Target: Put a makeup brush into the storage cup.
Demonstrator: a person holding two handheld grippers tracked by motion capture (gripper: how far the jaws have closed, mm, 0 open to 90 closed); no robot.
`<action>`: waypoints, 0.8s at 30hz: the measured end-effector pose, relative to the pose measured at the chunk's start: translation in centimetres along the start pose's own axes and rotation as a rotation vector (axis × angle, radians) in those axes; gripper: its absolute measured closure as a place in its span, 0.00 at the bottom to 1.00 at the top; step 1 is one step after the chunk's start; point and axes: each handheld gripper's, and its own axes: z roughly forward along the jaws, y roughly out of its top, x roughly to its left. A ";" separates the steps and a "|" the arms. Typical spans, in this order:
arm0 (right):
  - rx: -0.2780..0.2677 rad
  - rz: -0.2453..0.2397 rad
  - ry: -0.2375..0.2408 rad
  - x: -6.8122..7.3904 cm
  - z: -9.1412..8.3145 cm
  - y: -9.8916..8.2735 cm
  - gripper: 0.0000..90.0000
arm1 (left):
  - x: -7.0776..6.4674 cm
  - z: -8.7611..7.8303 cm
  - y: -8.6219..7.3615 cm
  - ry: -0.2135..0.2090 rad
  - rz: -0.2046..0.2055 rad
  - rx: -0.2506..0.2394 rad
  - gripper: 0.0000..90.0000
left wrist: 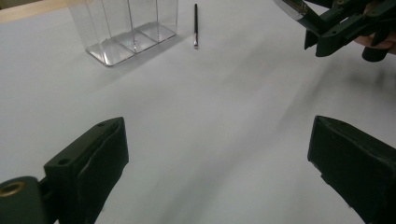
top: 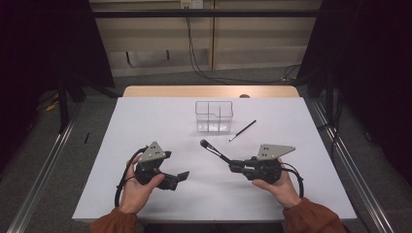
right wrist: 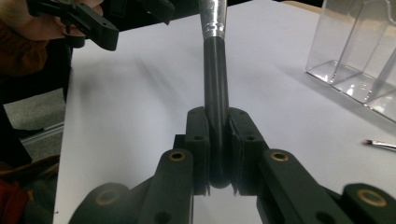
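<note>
Brush handle sits clamped between the pads of the right gripper (right wrist: pixel 217 154), whose jaws are clenched on its rounded butt end; from there the large makeup brush (top: pixel 214 150) runs straight out ahead of the gripper, bristle head leading and held off the table (top: pixel 145 126). Off to that gripper's left, near but apart, the left gripper (top: pixel 179 177) rests with its jaws released and wide, nothing between them. Farther ahead of the brush head stands the clear organizer (top: pixel 214 116), upright, split into compartments that look empty. Just beside the organizer, to the brush's right, a thin brush (top: pixel 242 130) lies flat on the table.

The step in hand looks like carrying the held brush to the organizer and standing it in a compartment. To do it well, the grip so near the butt end probably leaves the long shaft free to swing, so the hand should move slowly and tip the brush toward upright before reaching the rim. Approach from above, centred over one compartment and clear of the dividers, and lower it until the brush is well down inside before loosening the jaws. The free left gripper could steady the light organizer.
</note>
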 end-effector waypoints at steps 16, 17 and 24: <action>-0.055 -0.017 -0.006 0.5 -0.1 0.4 0.89 | -1.5 1.6 1.3 -0.055 -0.009 -0.127 0.06; -0.054 -0.015 -0.002 0.5 0.0 0.4 0.89 | -1.6 1.8 1.4 -0.069 -0.003 -0.134 0.06; -0.058 -0.018 0.003 0.6 0.1 0.3 0.89 | -2.5 3.2 2.2 -0.117 0.006 -0.126 0.06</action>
